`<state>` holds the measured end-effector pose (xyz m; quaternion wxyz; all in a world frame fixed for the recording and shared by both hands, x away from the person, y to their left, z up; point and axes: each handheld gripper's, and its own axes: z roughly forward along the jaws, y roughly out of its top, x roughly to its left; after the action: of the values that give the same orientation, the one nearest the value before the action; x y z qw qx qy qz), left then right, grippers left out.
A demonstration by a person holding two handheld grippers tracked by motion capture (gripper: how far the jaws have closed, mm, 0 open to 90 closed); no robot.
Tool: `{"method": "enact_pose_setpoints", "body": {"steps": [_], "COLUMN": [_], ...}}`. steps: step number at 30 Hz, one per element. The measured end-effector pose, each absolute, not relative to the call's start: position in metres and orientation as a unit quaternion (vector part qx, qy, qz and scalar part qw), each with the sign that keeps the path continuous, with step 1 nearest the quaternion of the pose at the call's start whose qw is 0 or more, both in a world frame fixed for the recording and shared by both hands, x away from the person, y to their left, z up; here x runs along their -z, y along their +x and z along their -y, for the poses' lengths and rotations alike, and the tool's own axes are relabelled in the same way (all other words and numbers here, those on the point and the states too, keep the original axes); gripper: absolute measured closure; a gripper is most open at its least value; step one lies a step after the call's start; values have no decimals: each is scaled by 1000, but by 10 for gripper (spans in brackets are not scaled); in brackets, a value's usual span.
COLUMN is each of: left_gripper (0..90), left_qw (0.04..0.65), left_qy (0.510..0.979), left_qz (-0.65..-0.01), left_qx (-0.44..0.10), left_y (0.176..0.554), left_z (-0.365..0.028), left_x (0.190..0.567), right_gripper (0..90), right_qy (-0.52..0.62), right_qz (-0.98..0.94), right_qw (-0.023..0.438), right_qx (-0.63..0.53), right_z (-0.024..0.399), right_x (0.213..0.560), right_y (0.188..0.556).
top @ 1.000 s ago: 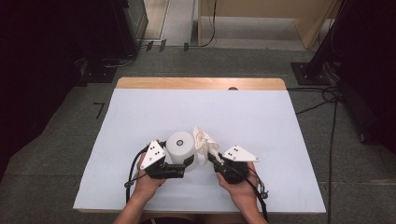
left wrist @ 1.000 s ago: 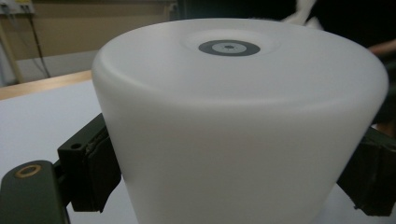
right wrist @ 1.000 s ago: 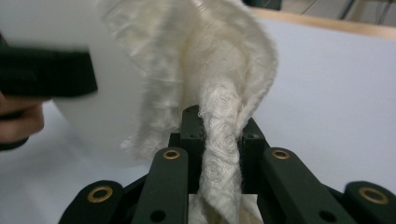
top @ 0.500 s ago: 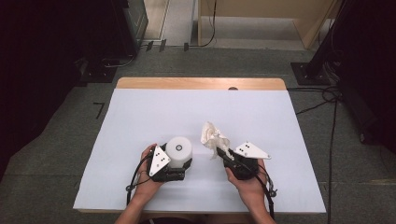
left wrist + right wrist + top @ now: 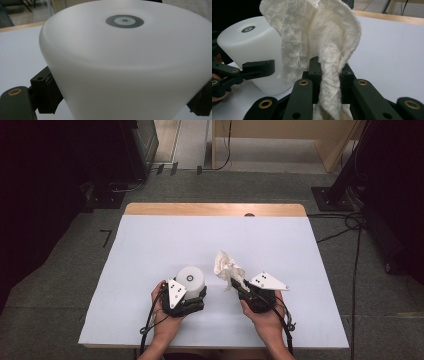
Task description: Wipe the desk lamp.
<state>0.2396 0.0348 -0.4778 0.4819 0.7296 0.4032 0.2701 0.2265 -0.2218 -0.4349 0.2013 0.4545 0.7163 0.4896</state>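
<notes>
A crumpled cream-white embossed paper towel (image 5: 317, 42) is pinched between the jaws of the right gripper (image 5: 243, 289), which are closed tight on its twisted lower end, so that the sheet stands up above the white-covered table (image 5: 300, 270) near the person's edge. Just beside it, a smooth white plastic cylindrical container with a small grey ring on its top (image 5: 190, 278) is clamped by the left gripper (image 5: 194, 294), one black jaw pressed against each side (the far pad is barely seen in the left gripper view, so full contact there is likely rather than certain). The container's base appears to rest on or just above the table.

The slick, wide wall could slide out of the left grip if it is tilted or squeezed unevenly. The thin towel could tear at the pinch, or slip free, if it is dragged hard across the container.
</notes>
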Motion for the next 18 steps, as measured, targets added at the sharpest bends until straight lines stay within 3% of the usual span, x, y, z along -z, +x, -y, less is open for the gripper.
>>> {"method": "enact_pose_setpoints", "body": {"steps": [4,10,18], "left_gripper": [86,86,87], "left_qw": [530,575,609], "left_qy": [741,748,714], "left_qz": [-360,-294,-317], "left_qx": [-205,-152,-137], "left_y": [241,233,241], "left_z": [-41,-35,-57], "left_x": [468,451,437], "right_gripper": [778,778,778], "right_qy": [443,411,414], "right_qz": [-714,-720,-740], "right_qw": [190,190,167], "right_qx": [-507,-526,-503], "right_z": [218,204,192], "right_x": [431,419,438], "right_y": [223,215,215]}}
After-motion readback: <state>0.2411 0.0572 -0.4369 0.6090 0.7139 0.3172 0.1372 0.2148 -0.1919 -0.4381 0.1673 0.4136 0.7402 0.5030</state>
